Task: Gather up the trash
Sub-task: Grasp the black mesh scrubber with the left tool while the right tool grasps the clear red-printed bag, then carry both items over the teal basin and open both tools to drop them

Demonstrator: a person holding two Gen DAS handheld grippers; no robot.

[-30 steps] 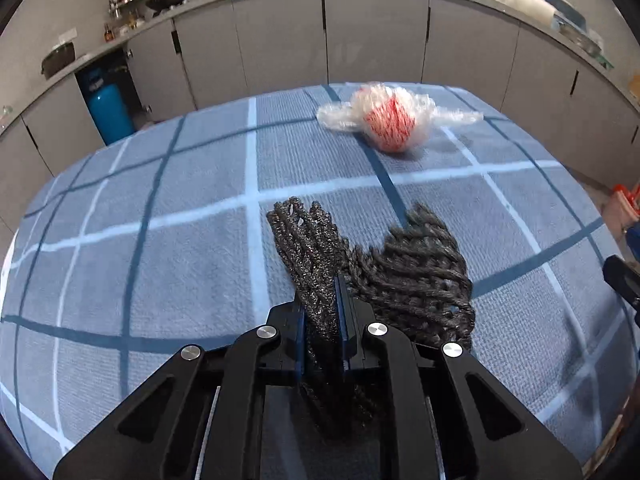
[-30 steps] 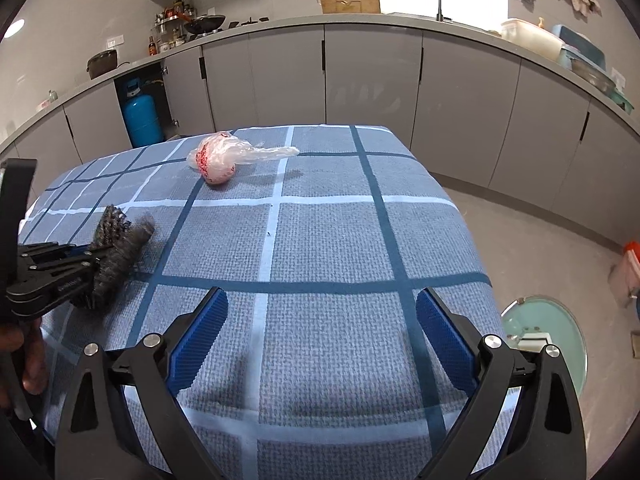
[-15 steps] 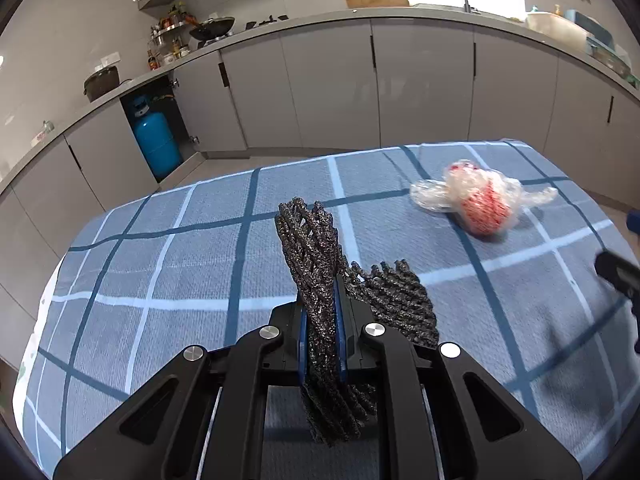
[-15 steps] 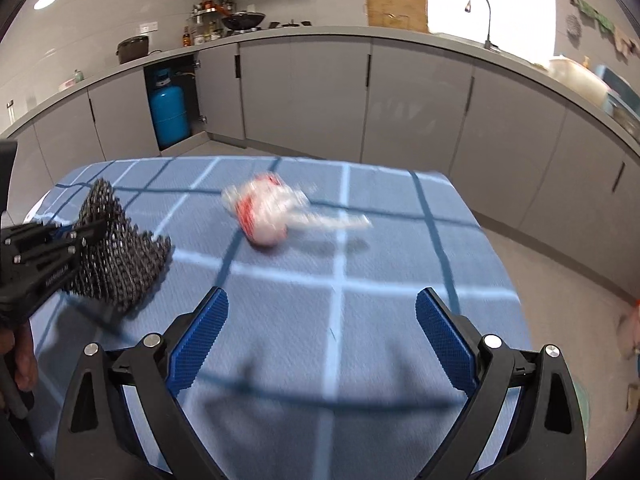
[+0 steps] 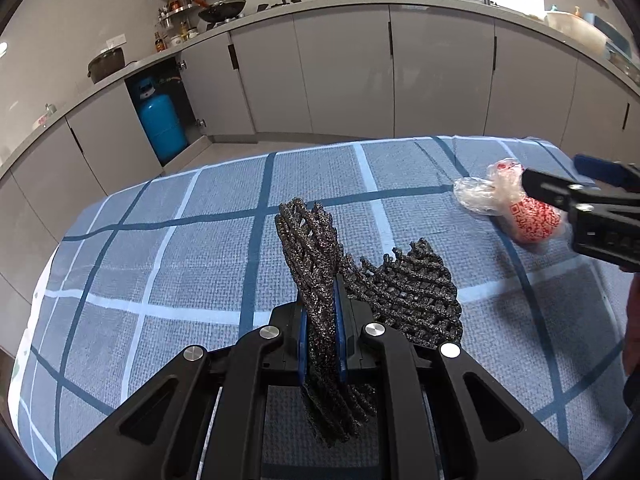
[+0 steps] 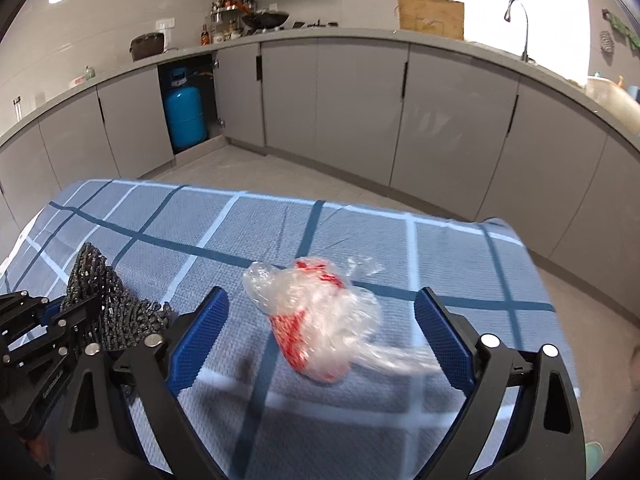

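My left gripper (image 5: 320,316) is shut on a black foam net (image 5: 320,248) and holds it just above the blue checked tablecloth (image 5: 180,248); the net also shows at the left of the right wrist view (image 6: 104,300). A crumpled clear plastic bag with a red-printed wad inside (image 6: 316,320) lies on the cloth. My right gripper (image 6: 320,332) is open, its blue pads on either side of the bag, not touching it. In the left wrist view the bag (image 5: 520,208) sits at the right, partly behind the right gripper.
Grey kitchen cabinets (image 6: 360,112) run behind the table, with a blue gas cylinder (image 6: 184,116) in an open bay. The table's far edge (image 6: 280,196) and right edge drop to the floor. A sink tap (image 6: 520,28) stands on the counter.
My right gripper has moved forward and left over the table until the plastic bag lies between its open fingers. My left gripper has lifted and turned slightly with the net still held.
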